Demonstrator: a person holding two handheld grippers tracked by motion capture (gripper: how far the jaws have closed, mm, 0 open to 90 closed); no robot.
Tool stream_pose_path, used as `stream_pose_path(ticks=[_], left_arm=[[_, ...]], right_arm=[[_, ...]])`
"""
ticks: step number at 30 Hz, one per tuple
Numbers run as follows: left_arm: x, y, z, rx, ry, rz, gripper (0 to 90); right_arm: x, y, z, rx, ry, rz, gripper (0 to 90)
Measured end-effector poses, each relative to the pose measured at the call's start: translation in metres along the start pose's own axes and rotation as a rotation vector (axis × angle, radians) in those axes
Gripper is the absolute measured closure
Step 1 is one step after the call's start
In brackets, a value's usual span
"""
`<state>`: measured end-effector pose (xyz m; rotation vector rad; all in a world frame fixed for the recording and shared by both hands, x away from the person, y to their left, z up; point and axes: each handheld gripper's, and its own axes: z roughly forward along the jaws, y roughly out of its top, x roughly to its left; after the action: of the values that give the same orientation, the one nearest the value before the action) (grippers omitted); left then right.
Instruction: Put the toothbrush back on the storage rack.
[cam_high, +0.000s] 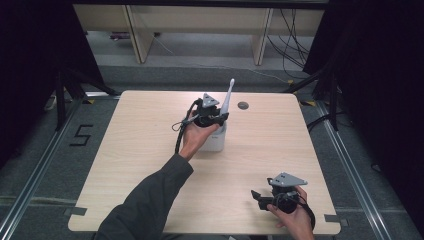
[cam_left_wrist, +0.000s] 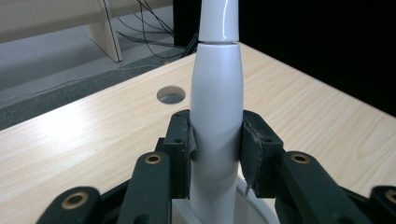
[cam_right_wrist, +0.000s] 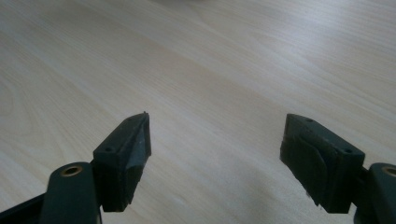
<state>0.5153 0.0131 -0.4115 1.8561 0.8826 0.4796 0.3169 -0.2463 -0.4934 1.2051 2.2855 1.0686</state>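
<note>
My left gripper (cam_left_wrist: 217, 140) is clamped on the smooth white plastic electric toothbrush (cam_left_wrist: 217, 107), upright in its white holder (cam_high: 216, 137); it looks light, stiff, slippery, while my right gripper (cam_right_wrist: 217, 149) stands apart.

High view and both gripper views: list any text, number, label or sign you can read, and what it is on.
"5": black tape mark on the grey floor left of the table.
Toothbrush, held upright by the left gripper over the white holder: no print or brand visible.
Right gripper, jaws apart over bare tabletop: no markings.
Nothing else readable.
</note>
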Motion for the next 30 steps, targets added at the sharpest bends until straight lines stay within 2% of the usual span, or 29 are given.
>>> stream_pose_path(ticks=[6,7,11,17,19,23,26,30], left_arm=[[0.000,-0.005,0.001,0.015,0.005,0.017,66.1],[0.001,-0.005,-0.001,0.029,0.004,0.030,66.1],[-0.001,-0.005,-0.001,0.022,0.003,0.024,66.1],[-0.001,-0.004,-0.004,0.028,0.000,0.037,66.0],[-0.001,-0.003,-0.005,0.015,0.001,0.024,65.9],[-0.002,-0.001,-0.008,0.000,0.001,0.031,65.7],[-0.001,0.000,-0.009,0.005,0.003,0.023,65.8],[0.001,-0.001,-0.011,0.018,0.002,0.037,66.5]], right_arm=[[0.000,0.000,-0.001,0.002,-0.005,-0.005,25.1],[0.000,0.000,-0.001,0.003,-0.005,-0.004,25.0],[-0.001,0.000,-0.001,0.003,-0.001,-0.002,24.9],[-0.001,0.000,-0.001,0.004,-0.013,-0.010,24.8],[0.000,0.000,-0.001,0.004,-0.012,0.003,24.8],[0.000,0.000,-0.001,0.007,-0.009,0.010,24.7],[0.000,0.000,0.000,0.003,-0.002,0.000,24.7],[0.001,0.000,0.000,0.005,-0.008,0.016,24.7]])
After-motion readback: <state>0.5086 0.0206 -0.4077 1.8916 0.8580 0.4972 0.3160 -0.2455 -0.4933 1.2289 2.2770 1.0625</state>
